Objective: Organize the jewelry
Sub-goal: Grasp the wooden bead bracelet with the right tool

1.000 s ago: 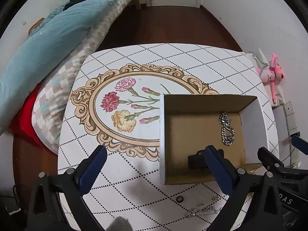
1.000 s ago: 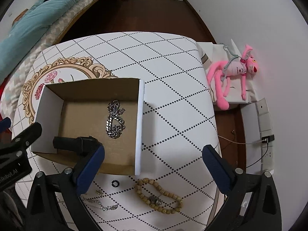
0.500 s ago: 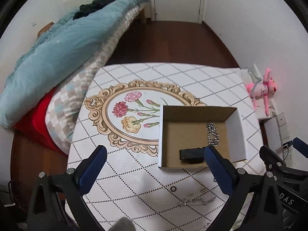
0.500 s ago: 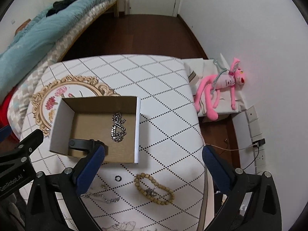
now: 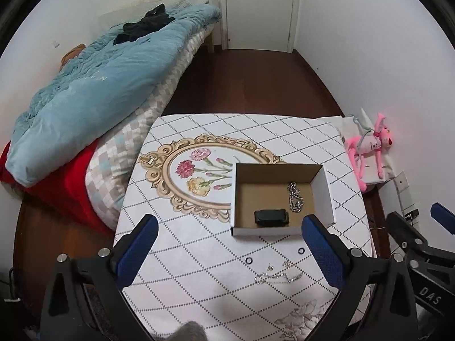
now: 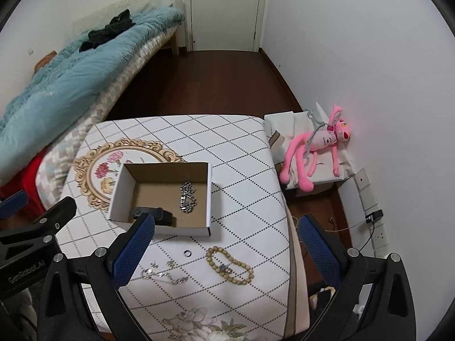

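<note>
Far left: a bed [image 5: 93,96] heaped with a teal quilt [image 5: 85,91], dark clothing [image 5: 145,27] on top, a red blanket [image 5: 65,187] underneath, pressed against the left edge of the table [image 5: 199,255]. Behind, a closed white door [image 5: 258,8] beyond dark wood flooring.

On the tablecloth's left half, a printed gold oval frame with carnations [image 5: 199,176], partly covered at its right side by the cardboard box [image 6: 119,196].

Left gripper [image 5: 227,244] held above the near table edge, jaws spread wide, nothing between them; its right finger overlapping the box's near right corner in the left wrist view. Right gripper [image 6: 227,244] likewise wide apart and empty; its left finger hiding part of the box's front wall in the right wrist view.

Inside the open-topped box: a black band-like item [image 5: 271,217] lying against the front wall, and a silver chain [image 6: 187,197] bunched toward the right side, apart from the black piece.

In front of the box, loose on the cloth: two small rings [image 5: 248,260], tiny earrings or studs [image 6: 163,264] too small to make out, a thin silver chain [image 6: 165,277], and further right a wooden bead bracelet [image 6: 230,265].

Right of the table: a pink plush toy [image 6: 315,147] lying on white material beside the wall, wall sockets [image 6: 381,236] with a plugged-in cable nearer.
</note>
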